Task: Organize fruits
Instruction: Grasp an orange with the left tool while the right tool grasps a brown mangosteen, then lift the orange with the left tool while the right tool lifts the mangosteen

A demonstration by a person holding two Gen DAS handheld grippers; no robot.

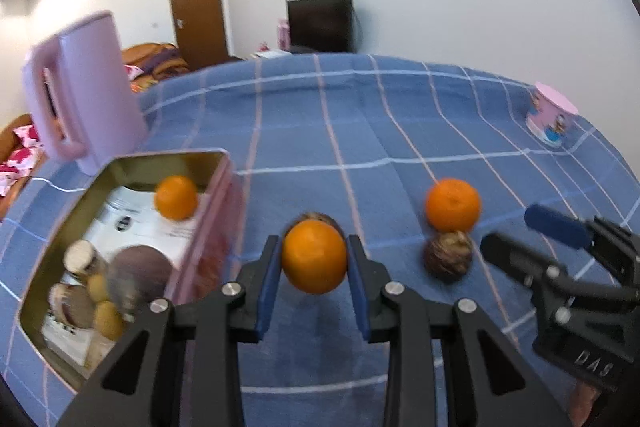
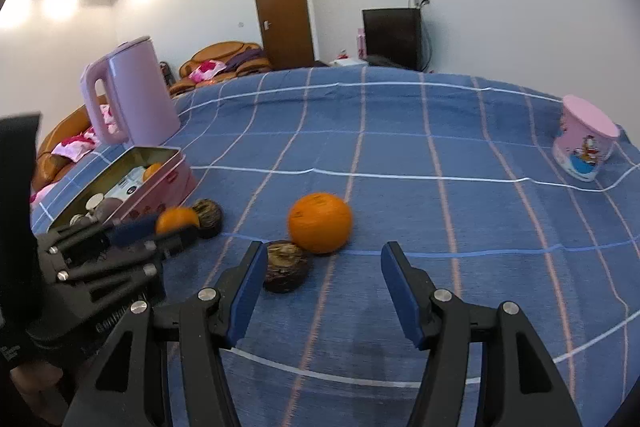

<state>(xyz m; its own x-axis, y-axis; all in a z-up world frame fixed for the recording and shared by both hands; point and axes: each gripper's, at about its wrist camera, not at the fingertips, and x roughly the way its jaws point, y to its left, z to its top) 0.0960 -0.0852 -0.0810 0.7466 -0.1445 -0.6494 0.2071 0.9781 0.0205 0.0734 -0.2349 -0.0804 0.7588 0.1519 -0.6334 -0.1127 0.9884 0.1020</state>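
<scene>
the orange (image 1: pixel 314 255) is sitting between the blue fingers (image 1: pixel 267 283) of the left gripper (image 1: pixel 314 281), which is closing on it just beside the pink tin (image 1: pixel 216 227). one orange (image 1: pixel 176 197) is already lying in the tin, perhaps with other small fruits. the right gripper (image 2: pixel 320 291) is hanging wide open and empty near another orange (image 2: pixel 320 222) and a dark fruit (image 2: pixel 286 267) on the blue cloth (image 2: pixel 400 155).

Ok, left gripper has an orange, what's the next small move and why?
Probably swing the left gripper leftward over the open tin: its pads are shut on an orange that looks lifted off the cloth, and the tin already holds another orange.
</scene>
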